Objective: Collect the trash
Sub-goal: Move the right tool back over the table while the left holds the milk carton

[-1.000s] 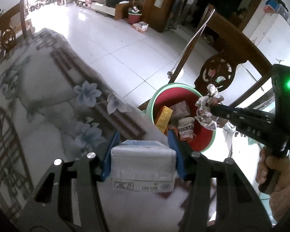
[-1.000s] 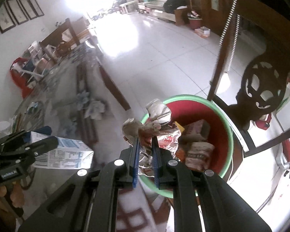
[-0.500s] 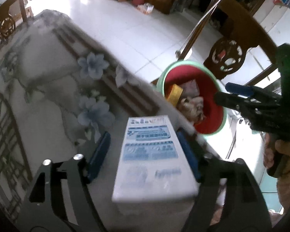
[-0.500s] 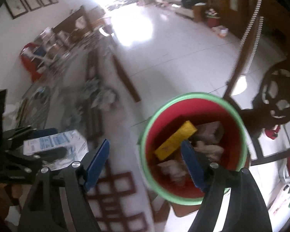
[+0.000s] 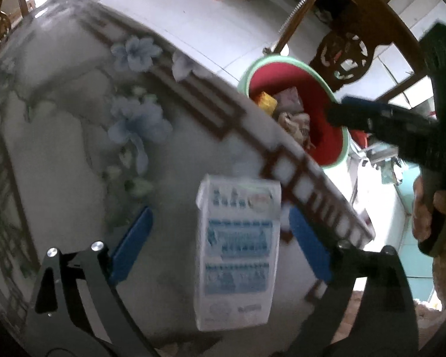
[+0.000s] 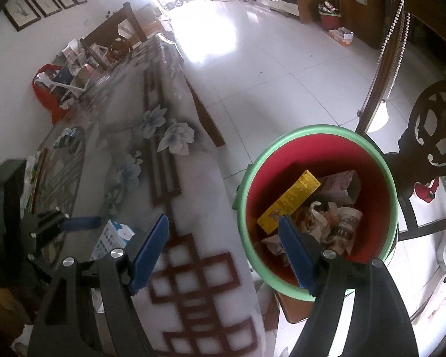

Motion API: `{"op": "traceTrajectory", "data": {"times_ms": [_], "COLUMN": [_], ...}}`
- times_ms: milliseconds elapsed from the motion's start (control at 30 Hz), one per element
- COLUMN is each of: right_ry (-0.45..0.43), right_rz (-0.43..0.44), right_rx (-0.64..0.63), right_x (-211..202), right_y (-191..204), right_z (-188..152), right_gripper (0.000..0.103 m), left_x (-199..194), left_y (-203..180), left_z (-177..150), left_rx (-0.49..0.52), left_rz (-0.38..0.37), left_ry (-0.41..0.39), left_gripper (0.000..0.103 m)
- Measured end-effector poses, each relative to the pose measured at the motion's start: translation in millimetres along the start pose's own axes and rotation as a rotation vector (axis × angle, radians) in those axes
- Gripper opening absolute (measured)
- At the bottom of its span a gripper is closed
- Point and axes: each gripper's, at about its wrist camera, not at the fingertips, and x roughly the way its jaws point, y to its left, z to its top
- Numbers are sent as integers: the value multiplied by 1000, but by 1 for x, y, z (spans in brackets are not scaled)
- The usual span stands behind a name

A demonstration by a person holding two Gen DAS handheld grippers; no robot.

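One carton (image 5: 236, 255) lies flat on the flowered worktop (image 5: 59, 154), between the spread blue fingers (image 5: 130, 248) of our left gripper (image 5: 220, 247), touching neither. Our right gripper (image 6: 223, 250) hangs released over the near rim of the red bin (image 6: 318, 136), which already holds wrappers and a yellow box (image 6: 288, 200). To finish well we judge: close squarely on the carton's long sides, lift clear of the worktop edge, release only above the bin's centre

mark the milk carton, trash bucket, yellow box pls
milk carton (image 5: 238, 255), left wrist view, printed front face
trash bucket (image 6: 321, 129), right wrist view, green rim, far side
yellow box (image 6: 291, 200), right wrist view, top face, inside bucket
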Motion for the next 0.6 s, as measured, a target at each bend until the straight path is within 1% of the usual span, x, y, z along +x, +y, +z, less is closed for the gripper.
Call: {"op": "traceTrajectory", "data": {"times_ms": [133, 167, 200, 233, 300, 400, 500, 600], "right_ry": [7, 8, 10, 11, 7, -2, -5, -1], "right_rz": [-5, -5, -5, -4, 2, 22, 62, 114], "right_rx": [-15, -18, -23, -29, -52, -102, -165, -245], "right_x": [3, 4, 5, 6, 7, 12, 26, 44], "right_y": [13, 15, 20, 24, 37, 65, 102, 148], "right_z": [-1, -1, -1, 0, 4, 14, 28, 46], "right_gripper": [73, 73, 73, 73, 73, 73, 73, 73], "left_x": [2, 3, 3, 0, -10, -35, -61, -80], "left_y": [-3, -2, -1, 2, 10, 34, 73, 105], "left_z": [-14, -18, -21, -24, -29, -39, -56, -72], "left_rx": [-8, -7, -10, -16, -43, -96, -179, -249], "left_rz": [-24, -22, -23, -16, -12, 32, 76, 127], "left_ry": [8, 10, 15, 8, -21, -89, -139, -169], "left_gripper": [89, 83, 59, 54, 54, 54, 54, 54]}}
